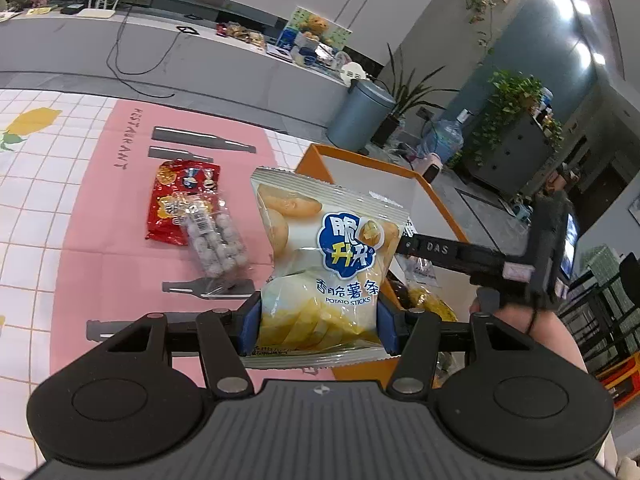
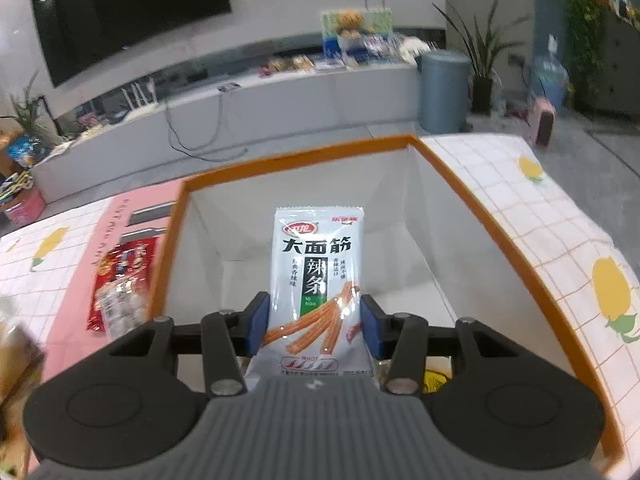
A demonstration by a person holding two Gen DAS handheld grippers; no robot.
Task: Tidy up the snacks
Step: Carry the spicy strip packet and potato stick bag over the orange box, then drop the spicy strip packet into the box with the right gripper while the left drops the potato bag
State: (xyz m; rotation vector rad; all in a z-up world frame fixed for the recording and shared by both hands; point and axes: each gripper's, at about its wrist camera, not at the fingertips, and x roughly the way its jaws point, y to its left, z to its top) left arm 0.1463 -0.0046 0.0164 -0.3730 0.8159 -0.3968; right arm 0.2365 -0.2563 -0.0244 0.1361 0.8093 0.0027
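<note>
My left gripper [image 1: 318, 322] is shut on a yellow-and-white potato sticks bag [image 1: 324, 256], held upright above the pink mat, just left of the orange-rimmed white box [image 1: 360, 164]. My right gripper [image 2: 314, 326] is shut on a white spicy strips packet [image 2: 316, 272], held upright over the inside of the same box [image 2: 400, 148]. The right gripper also shows in the left wrist view [image 1: 460, 252], reaching over the box. A red snack bag [image 1: 176, 200] and a clear pack of round sweets [image 1: 218, 240] lie on the mat; they also show in the right wrist view [image 2: 120, 284].
The pink mat [image 1: 100, 208] lies on a white checked tablecloth with lemon prints [image 2: 560, 248]. A yellow wrapper [image 2: 436, 380] lies in the box near its front. Behind the table stand a low cabinet with snacks [image 1: 248, 40], a grey bin [image 1: 362, 116] and plants.
</note>
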